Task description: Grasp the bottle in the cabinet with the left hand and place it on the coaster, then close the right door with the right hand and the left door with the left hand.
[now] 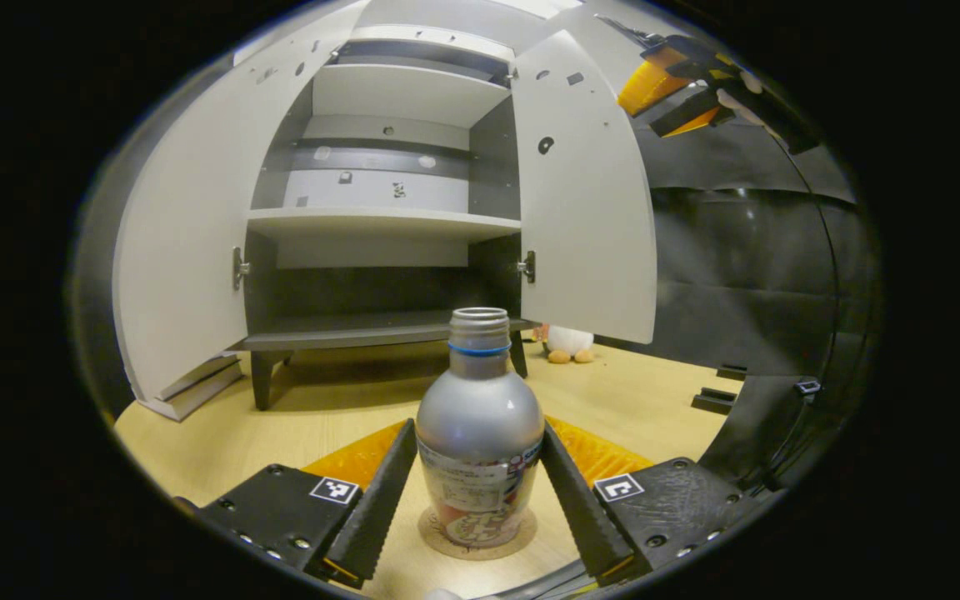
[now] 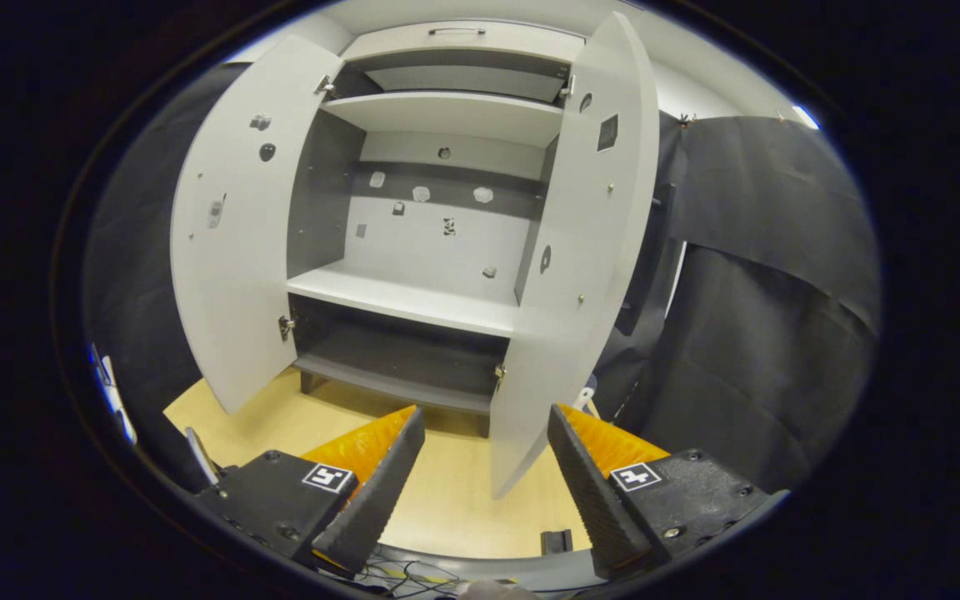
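Standing upright on the coaster point(image 1: 477, 546), the bottle point(image 1: 479, 433) sits dead ahead at 12 o'clock of the left gripper point(image 1: 478, 492), between its two fingers, long axis vertical, uncapped neck up.

- Left gripper: both fingers lie against the bottle's lower flanks; from this view they look to be pressing it, so I judge it clamped on the bottle, though a hairline gap cannot be ruled out.
- Coaster: round, pale, on the wooden table point(image 1: 630, 400); its rim shows under the bottle's base.
- Cabinet point(image 1: 380, 225): beyond the bottle at 12 o'clock, shelves bare, left door point(image 1: 188, 250) and right door point(image 1: 584, 192) both swung wide.
- Right gripper point(image 2: 480, 479): fingers apart, nothing between them. The right door point(image 2: 572, 275) lies at 12 to 1 o'clock of it, edge-on and near, its lower corner dipping between the fingertips; this gripper is the nearer one to that door. The left door point(image 2: 234, 233) stands at 10 o'clock.
- Writing: the bottle's label carries print too distorted to read. Square coded markers sit on both grippers' bodies.
- Judgement: bottle lies as the task asks; both doors stand open.
- Sundry: a small plush toy point(image 1: 569, 342) on the table beside the cabinet, at 1 o'clock.
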The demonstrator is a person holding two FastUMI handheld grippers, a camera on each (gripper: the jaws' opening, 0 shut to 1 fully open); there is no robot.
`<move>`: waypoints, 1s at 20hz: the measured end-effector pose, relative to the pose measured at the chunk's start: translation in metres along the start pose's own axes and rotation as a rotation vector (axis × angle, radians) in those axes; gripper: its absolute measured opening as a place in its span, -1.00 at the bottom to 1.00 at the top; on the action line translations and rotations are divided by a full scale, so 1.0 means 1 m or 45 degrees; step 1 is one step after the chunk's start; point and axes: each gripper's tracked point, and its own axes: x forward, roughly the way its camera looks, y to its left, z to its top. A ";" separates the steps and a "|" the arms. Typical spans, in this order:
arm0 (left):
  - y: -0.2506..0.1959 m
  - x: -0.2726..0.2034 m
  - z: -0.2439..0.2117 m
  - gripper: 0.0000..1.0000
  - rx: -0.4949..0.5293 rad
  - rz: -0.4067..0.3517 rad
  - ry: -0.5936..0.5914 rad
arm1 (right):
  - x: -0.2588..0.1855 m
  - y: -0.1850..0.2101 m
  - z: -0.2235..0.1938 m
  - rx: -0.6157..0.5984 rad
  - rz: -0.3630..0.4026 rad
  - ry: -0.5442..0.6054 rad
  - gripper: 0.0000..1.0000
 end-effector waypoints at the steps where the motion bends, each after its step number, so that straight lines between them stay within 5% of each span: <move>1: 0.001 -0.001 0.003 0.81 0.000 0.001 -0.003 | -0.001 0.001 -0.001 -0.001 0.002 -0.002 0.96; 13: 0.005 -0.002 0.103 0.96 0.072 0.035 -0.106 | -0.009 0.006 -0.010 0.055 0.017 -0.007 0.95; 20: 0.032 -0.014 0.212 0.96 0.113 0.123 -0.183 | -0.013 0.011 -0.010 0.139 0.023 -0.057 0.95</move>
